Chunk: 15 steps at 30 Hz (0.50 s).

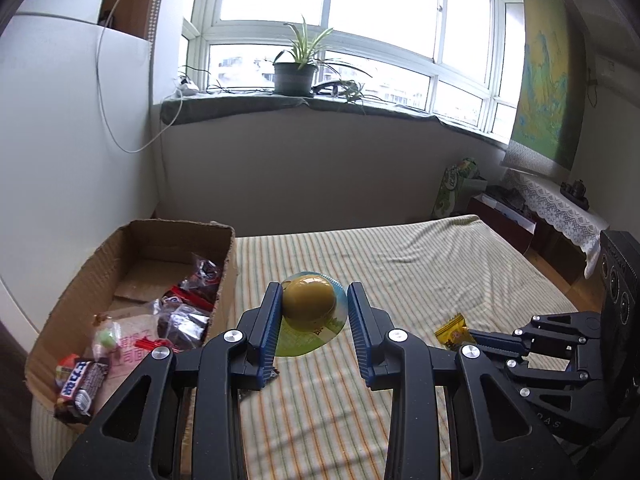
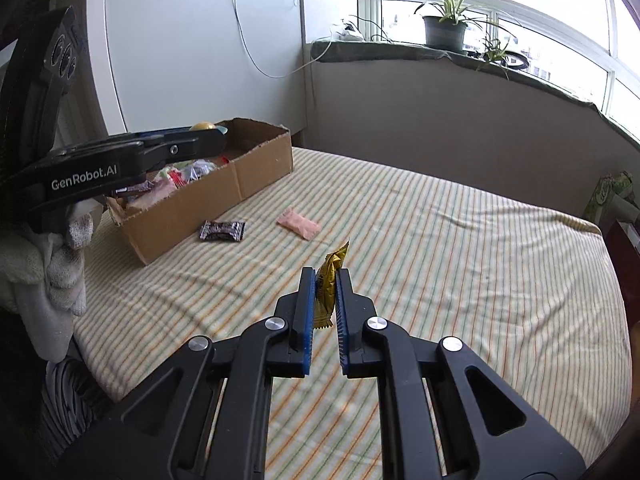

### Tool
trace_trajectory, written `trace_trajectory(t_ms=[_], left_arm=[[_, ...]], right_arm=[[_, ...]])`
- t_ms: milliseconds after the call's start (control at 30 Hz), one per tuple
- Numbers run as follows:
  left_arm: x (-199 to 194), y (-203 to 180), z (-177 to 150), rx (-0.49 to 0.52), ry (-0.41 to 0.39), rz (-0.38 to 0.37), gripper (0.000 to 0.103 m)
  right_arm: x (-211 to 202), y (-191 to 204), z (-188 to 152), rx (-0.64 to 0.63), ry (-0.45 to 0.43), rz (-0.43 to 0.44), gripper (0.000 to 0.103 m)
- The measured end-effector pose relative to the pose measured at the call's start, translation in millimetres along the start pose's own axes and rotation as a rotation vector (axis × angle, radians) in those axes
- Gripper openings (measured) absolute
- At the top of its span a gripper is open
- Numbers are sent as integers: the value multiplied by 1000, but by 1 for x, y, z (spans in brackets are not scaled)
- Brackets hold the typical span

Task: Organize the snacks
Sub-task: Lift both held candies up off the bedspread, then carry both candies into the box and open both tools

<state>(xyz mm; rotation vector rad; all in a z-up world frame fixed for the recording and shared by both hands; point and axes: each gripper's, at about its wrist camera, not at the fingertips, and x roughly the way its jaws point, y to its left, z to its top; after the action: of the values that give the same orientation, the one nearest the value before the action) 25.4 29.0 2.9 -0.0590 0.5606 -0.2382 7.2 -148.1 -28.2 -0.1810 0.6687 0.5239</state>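
Snacks are spread between a cardboard box (image 2: 256,168) and the striped bedcover (image 2: 440,240) on which it sits. A yellow-domed jelly cup (image 1: 309,303) is grasped by the left gripper (image 1: 313,292), its blue pads (image 1: 271,320) pressed against the dome's sides and its flat printed lid hanging below; the cup is held clear of the bedcover, just right of the box's near corner. In the right wrist view the same gripper is seen side-on in front of the box, the yellow dome showing at its tip. A gold-wrapped candy (image 2: 328,284) is clamped by the right gripper (image 2: 325,280), whose jaws are drawn almost together on the wrapper; the candy is held upright, its crimped top end sticking out above the fingertips, lifted off the cover. Inside the box several wrapped sweets are piled, among them a dark chocolate bar (image 1: 82,390) at the near end. On the bedcover, just right of the box, a dark-wrapped candy (image 2: 222,231) lies, and a pink packet (image 2: 299,227) is seen a little further right, apart from it.
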Motion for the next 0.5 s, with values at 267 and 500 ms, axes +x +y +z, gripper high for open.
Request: trace_trajectory(t_ms=[267,500], left_arm=[[-16,42,3,-77,-34,57,31],[-13,72,1,-133,-25,112,31]], right_arm=[[17,21,56,-11,-55,95,10],[46,48,98,-18,-65,162,10]])
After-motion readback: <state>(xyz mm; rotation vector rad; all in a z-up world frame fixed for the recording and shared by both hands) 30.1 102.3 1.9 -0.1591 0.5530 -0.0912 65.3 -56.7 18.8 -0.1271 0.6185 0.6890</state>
